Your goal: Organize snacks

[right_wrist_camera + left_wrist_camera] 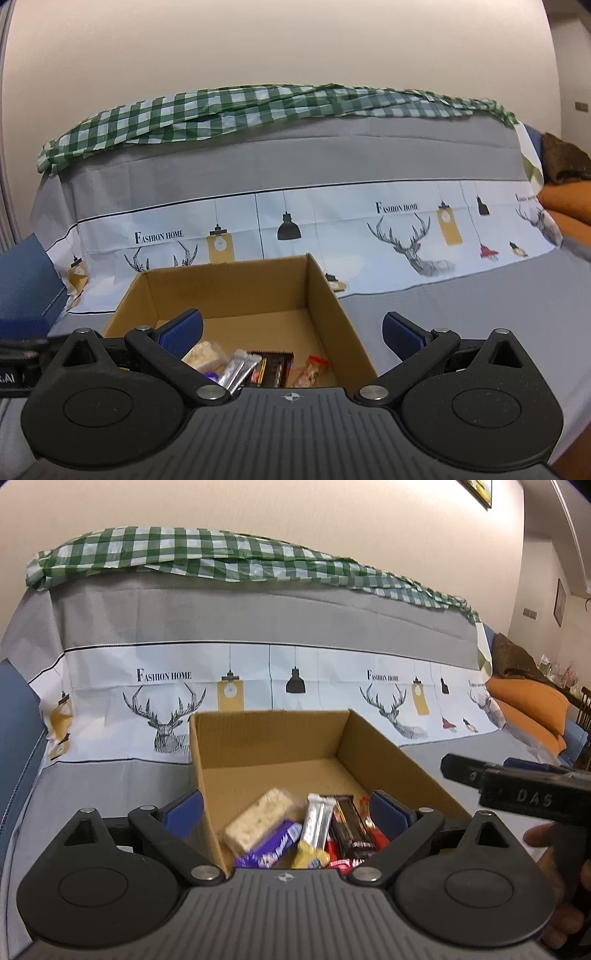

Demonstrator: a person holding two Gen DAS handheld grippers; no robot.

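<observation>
Snacks sit in the cardboard box [269, 753], bunched at its near end, 6 o'clock in the left wrist view: pale cereal bar [258, 818], purple wrapper [273, 845], silver-yellow bar [314, 834], dark bar [351, 830], red packet [376, 834]. Far half of the box floor is bare.

Left gripper [286, 808] has jaws spread wide, nothing between them; the left one hangs outside the box's left wall, the right one over the pile. Right gripper [291, 332] likewise wide open and empty, left jaw over the box, right jaw outside its right wall at 3 o'clock. Its body shows at 3 o'clock in the left view, a hand [554, 849] under it.

Judged step: a drop-off into the box looks done, both hands free. Next move probably calls for finding another loose snack; none visible outside the box here.

Around: box rests on a grey printed cloth [424, 302] over a sofa, green checked cloth [258, 107] on top at 12 o'clock, orange cushion [528, 705] at 3 o'clock. Box walls are the only obstruction.
</observation>
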